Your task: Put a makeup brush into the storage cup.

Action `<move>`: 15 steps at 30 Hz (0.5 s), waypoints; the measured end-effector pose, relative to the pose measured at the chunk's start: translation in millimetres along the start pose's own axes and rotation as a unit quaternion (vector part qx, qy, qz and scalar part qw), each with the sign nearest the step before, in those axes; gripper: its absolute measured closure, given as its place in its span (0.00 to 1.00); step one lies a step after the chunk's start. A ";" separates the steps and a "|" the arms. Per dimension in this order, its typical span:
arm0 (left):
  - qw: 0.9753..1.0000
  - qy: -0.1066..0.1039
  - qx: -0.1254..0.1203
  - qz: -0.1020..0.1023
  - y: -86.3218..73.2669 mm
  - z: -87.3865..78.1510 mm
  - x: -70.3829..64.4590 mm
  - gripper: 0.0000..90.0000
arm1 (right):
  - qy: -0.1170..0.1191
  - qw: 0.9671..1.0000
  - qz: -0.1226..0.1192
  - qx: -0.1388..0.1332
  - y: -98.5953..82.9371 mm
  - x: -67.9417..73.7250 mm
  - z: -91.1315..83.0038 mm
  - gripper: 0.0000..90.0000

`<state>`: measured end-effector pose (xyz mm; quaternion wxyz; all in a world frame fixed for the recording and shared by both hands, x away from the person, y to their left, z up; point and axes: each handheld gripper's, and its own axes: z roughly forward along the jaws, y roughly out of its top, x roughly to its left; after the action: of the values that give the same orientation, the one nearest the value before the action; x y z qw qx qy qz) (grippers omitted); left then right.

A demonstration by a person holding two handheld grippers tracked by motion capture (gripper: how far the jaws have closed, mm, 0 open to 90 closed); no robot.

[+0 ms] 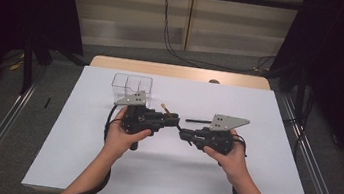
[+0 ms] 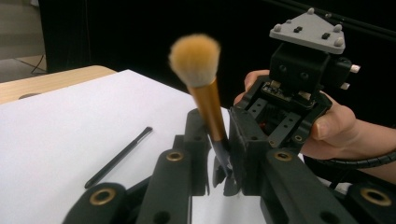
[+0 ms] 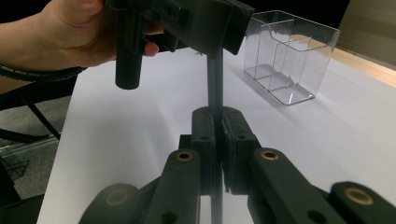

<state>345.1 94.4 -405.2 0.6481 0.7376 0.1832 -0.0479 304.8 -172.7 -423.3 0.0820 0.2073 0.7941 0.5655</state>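
Together, our left gripper (image 2: 219, 163) and right gripper (image 3: 217, 154) both clamp the gold-handled makeup brush with a fluffy tan head (image 2: 196, 60), whose dark lower shaft is hidden between the jaws. We have bare white tabletop (image 1: 159, 176) all round, with its near edge well off. The brush runs gripper to gripper above mid-table, bristles away from our right gripper, near the clear plastic divided box (image 3: 287, 60); a thin black stick (image 2: 119, 157) lies beside.

No readable text, label or number appears anywhere.

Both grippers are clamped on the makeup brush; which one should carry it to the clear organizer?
Left. The left gripper sits right beside the clear organizer and holds the makeup brush near its ferrule; the right gripper is farther off.
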 end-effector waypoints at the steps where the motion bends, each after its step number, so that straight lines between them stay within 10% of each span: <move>1: 1.000 0.001 0.000 0.001 0.2 0.1 -0.4 0.89 | 0.001 1.000 0.001 0.001 -0.3 0.1 0.7 0.94; 15: 1.000 0.000 -0.015 0.001 -0.6 3.7 -3.0 0.93 | 0.005 1.000 0.021 -0.003 -2.7 2.3 12.2 0.94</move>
<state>342.7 90.2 -405.5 0.6591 0.7281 0.1828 -0.0443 306.6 -161.9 -429.9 0.0669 0.2207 0.7884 0.5703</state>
